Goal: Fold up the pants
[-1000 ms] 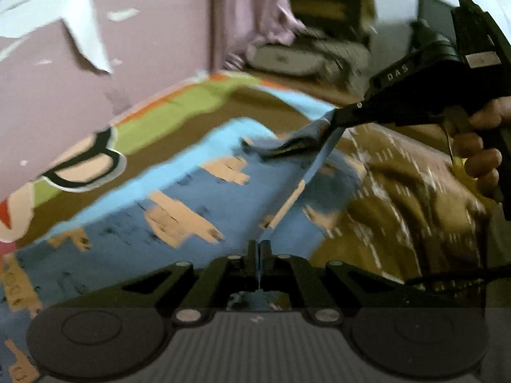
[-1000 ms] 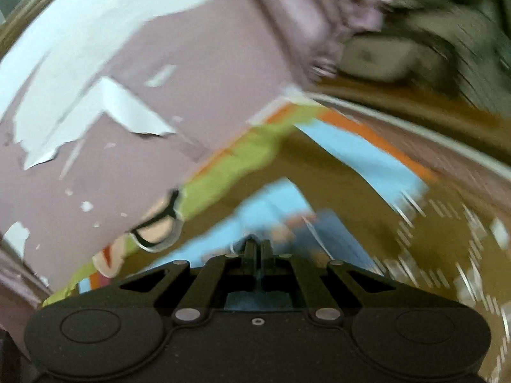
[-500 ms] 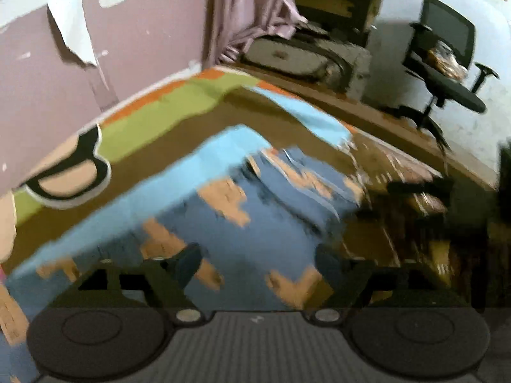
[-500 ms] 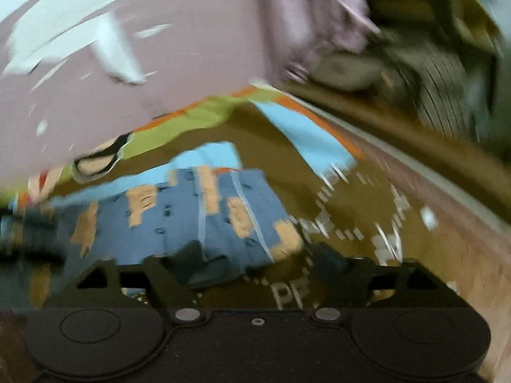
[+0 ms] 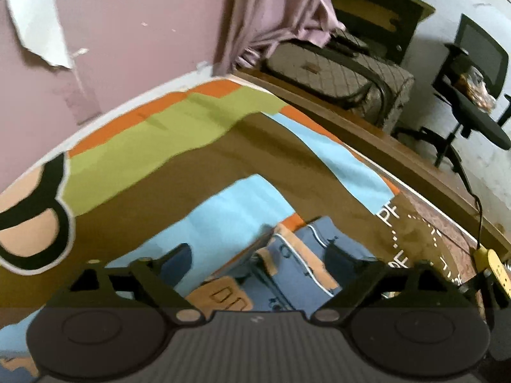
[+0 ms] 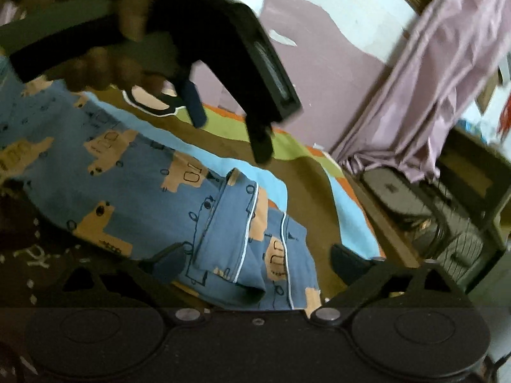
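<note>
On the bed, my blue pants (image 6: 166, 204) with tan truck prints lie spread over a patchwork bedspread (image 5: 179, 134) of green, orange, brown and light blue. Right wrist view gives most of the garment: one long stretch running to the left edge, plus a white-piped hem end folded over on top near centre-bottom. Left wrist view only catches a small bunched corner of the pants (image 5: 287, 271), low between my fingers, with far more bedspread, the white lettering on the brown patch, and a yellow item with a black cable (image 5: 488, 261) at far right.

Only the right view shows my left gripper (image 6: 230, 140) from outside: it hangs above the pants at upper centre, fingers pointing down and spread apart, nothing between them, clear of the fabric. A hand (image 6: 105, 63) wraps its handle, dark and blurred at top left.

Only the left view shows the office chair (image 5: 476, 95) and the wooden cabinet (image 5: 377, 16). Both catch the mauve curtain (image 6: 440, 73), the checked suitcase (image 5: 335, 70) and the peeling pink wall (image 5: 134, 41).

Left gripper (image 5: 258, 255) in its own view: fingers wide, released, fabric below but not pinched.

Right gripper (image 6: 255, 261): fingers wide apart either side of the folded hem end, not closed on it. Can't tell whether tips touch cloth.
</note>
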The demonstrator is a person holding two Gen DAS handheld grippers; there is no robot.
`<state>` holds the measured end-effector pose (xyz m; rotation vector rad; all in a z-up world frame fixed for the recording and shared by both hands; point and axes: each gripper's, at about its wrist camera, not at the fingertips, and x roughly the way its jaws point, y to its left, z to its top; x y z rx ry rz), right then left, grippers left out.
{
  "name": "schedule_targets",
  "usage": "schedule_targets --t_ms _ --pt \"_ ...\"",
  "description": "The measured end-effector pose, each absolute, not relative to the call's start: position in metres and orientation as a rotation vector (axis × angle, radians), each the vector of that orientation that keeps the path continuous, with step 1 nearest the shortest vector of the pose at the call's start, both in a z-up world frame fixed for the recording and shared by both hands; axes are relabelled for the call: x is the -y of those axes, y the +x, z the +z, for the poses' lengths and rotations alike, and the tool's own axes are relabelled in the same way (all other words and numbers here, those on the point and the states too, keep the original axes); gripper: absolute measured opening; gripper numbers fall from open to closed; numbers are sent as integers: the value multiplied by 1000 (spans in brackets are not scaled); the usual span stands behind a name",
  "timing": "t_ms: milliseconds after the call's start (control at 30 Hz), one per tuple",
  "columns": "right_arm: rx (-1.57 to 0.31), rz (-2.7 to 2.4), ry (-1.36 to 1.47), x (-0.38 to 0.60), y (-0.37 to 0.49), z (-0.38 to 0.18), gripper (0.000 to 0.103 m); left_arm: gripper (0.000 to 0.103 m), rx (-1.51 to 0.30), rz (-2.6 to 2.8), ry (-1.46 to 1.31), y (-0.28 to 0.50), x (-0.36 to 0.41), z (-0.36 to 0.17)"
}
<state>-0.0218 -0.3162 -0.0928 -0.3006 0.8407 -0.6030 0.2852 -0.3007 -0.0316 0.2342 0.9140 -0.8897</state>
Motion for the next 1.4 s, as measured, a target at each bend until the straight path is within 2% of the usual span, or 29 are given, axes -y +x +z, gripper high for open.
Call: schedule_targets --t_ms 33,67,100,133,167,200,333,400,467,633,667,733,800,1000,1067,1133,1200,1300,1400 --pt "-845 -590 -312 314 -22 -94 75 75 -928 -896 238 286 304 -34" --pt "-849 -574 -312 312 -22 -95 69 66 -946 -898 238 287 307 -37" --pt "-854 -556 -307 311 -22 -95 58 55 -959 -898 236 288 310 -40" --pt "-861 -540 -303 311 -21 -96 52 49 -968 -895 239 288 312 -41" --pt "-864 -528 -303 311 -21 -97 42 30 -979 -893 251 289 315 -43" --pt "-868 -518 -304 310 -20 -97 36 17 -988 -889 267 289 318 -44" --pt "-884 -507 -273 313 -19 -99 26 12 -1027 -866 277 293 325 -46" --pt "-891 -512 -243 317 -18 -98 10 10 -1055 -859 240 296 325 -45" --pt "-891 -524 -212 320 -20 -97 4 10 -1063 -851 228 298 326 -44" --pt "-877 -565 -137 329 -22 -92 2 10 -1059 -855 239 296 331 -40" --pt "-869 -572 -134 328 -23 -91 3 9 -1058 -857 243 295 332 -40" --pt "-853 -590 -146 328 -23 -89 13 9 -1060 -856 249 294 334 -39" --pt "-846 -598 -172 325 -22 -89 36 9 -1063 -852 251 295 335 -39" --pt "-870 -566 -223 319 -19 -94 46 9 -1089 -837 223 299 336 -41" --pt "-876 -559 -241 319 -17 -97 46 9 -1093 -838 217 299 336 -40" --pt "-902 -562 -249 319 -14 -103 40 8 -1103 -839 208 300 338 -39" --pt "-924 -567 -226 323 -13 -106 13 7 -1112 -838 195 301 339 -38" --pt "-893 -594 -164 330 -17 -98 3 6 -1118 -842 185 301 343 -35" --pt "-832 -664 -26 346 -27 -84 2 6 -1117 -857 185 299 350 -29"
